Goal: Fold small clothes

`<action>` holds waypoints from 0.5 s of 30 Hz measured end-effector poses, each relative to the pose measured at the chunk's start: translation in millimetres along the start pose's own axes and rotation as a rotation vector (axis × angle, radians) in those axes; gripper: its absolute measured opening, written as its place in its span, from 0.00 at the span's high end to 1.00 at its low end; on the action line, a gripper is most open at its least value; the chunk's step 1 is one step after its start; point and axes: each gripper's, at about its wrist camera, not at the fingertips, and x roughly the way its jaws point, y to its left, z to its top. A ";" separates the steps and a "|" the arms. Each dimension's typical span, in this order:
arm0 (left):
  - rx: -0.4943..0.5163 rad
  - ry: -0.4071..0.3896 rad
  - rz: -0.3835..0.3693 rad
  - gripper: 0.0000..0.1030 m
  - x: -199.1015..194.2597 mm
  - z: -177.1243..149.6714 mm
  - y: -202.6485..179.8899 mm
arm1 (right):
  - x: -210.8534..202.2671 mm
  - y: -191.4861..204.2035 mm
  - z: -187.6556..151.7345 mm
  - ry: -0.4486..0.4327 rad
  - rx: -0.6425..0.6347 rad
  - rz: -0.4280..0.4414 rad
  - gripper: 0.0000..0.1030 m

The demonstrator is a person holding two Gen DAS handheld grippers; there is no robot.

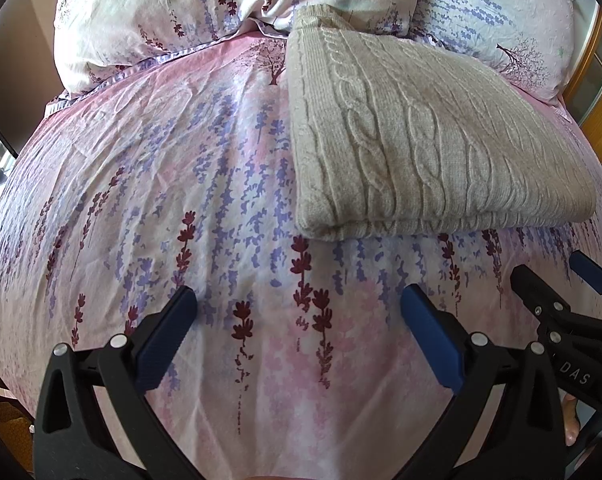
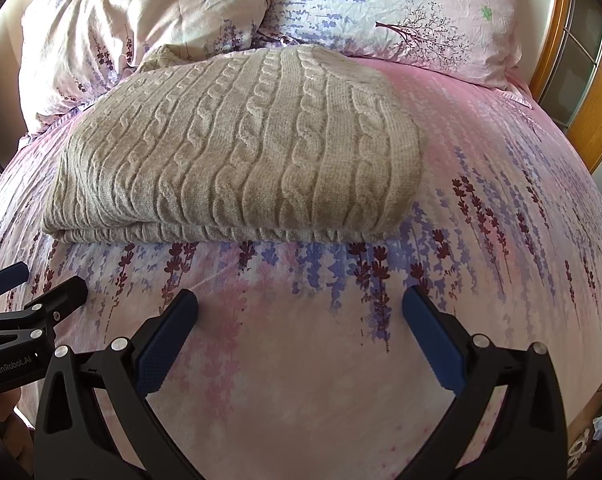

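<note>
The bed [image 1: 141, 160], under a pink sheet printed with lavender sprigs, carried two matching pillows [image 2: 381, 8] at its far end. A folded beige cable-knit sweater [image 1: 421, 140] lay flat just near of them. Both grippers hovered nearer, apart from its folded edge: the left gripper [image 1: 297, 312] spread wide, empty; the right gripper [image 2: 299, 312] likewise wide, holding nothing. Their housings read "GenRobot.AI" and "DAS".
</note>
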 end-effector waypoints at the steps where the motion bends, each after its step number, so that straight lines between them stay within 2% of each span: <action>1: 0.000 0.000 0.000 0.02 0.0 0.4 0.2 | 0.0 0.0 0.1 0.000 0.000 0.000 0.01; 15: 0.003 0.001 -0.001 0.02 0.3 1.1 0.4 | 0.0 -0.4 0.6 0.001 -0.003 0.002 0.01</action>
